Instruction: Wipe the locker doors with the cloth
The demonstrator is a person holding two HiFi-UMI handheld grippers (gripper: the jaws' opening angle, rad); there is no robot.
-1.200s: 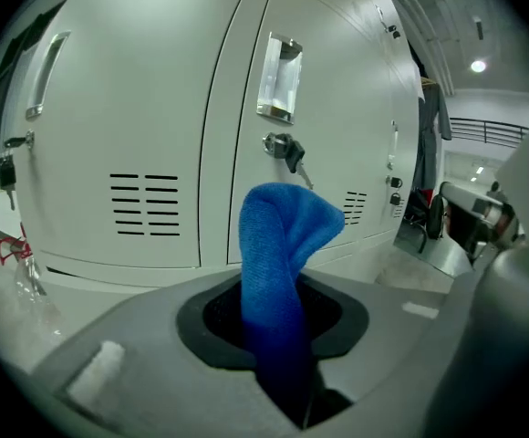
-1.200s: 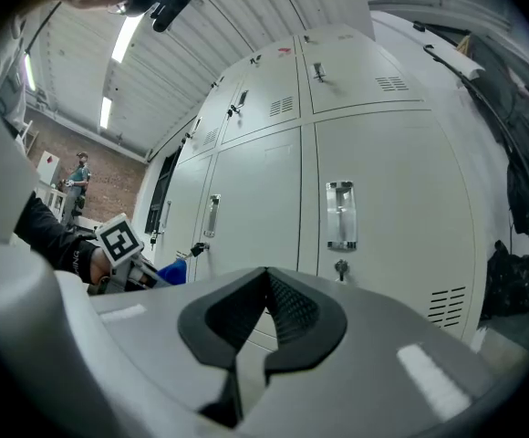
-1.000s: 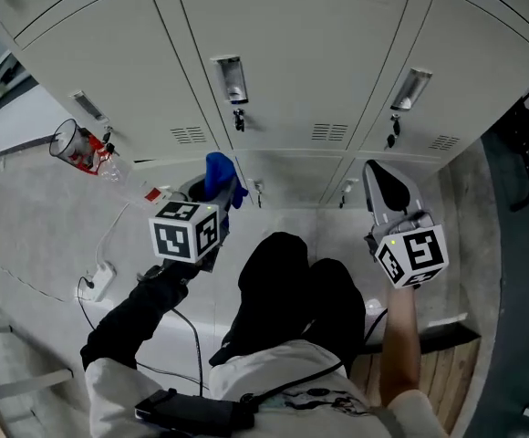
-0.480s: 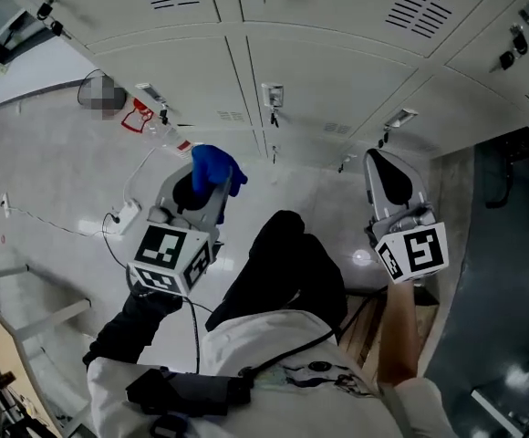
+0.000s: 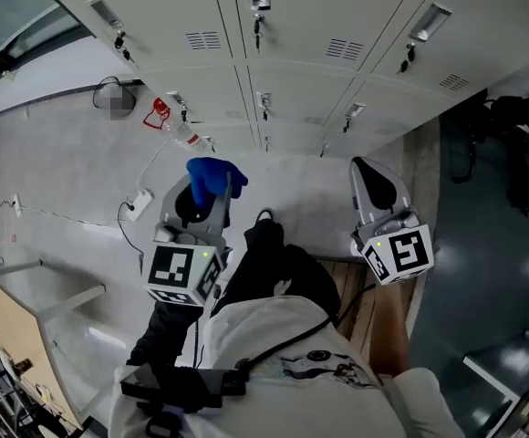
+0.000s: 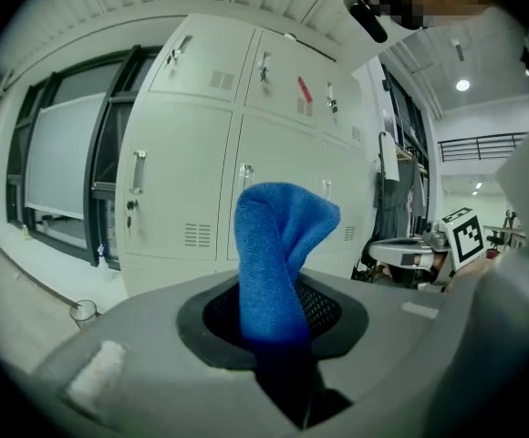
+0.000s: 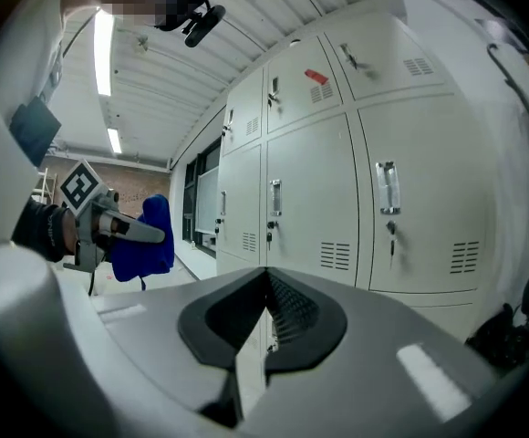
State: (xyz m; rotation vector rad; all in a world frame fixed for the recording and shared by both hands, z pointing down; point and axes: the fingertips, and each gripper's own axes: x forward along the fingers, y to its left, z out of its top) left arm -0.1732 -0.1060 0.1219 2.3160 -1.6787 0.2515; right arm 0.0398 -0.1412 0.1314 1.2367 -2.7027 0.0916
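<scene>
The cloth (image 6: 281, 240) is in the left gripper (image 6: 275, 322), whose jaws are clenched on its lower end. It stands up out of them along the gripper's own line, its free end folded over to the right. The doors (image 6: 201, 176) lie straight ahead of that free end, apart from it and not touching. The coming move turns on that gap: to my eye the left gripper has only to go forward to lay the blue fabric against a panel. The right gripper (image 7: 263, 327) is clenched on nothing; its jaws meet and no object sits between them.

From the head view both grippers point at the lower row of doors, with a stretch of bare floor (image 5: 82, 172) between them and the cabinet foot. Neither looks clearly nearer, but only the left one carries the wiping tool. The left gripper view alone shows the grip itself and which panels face the cloth. The right gripper view alone shows the cloth side-on — hanging loose past the left jaws, clear of any door.
</scene>
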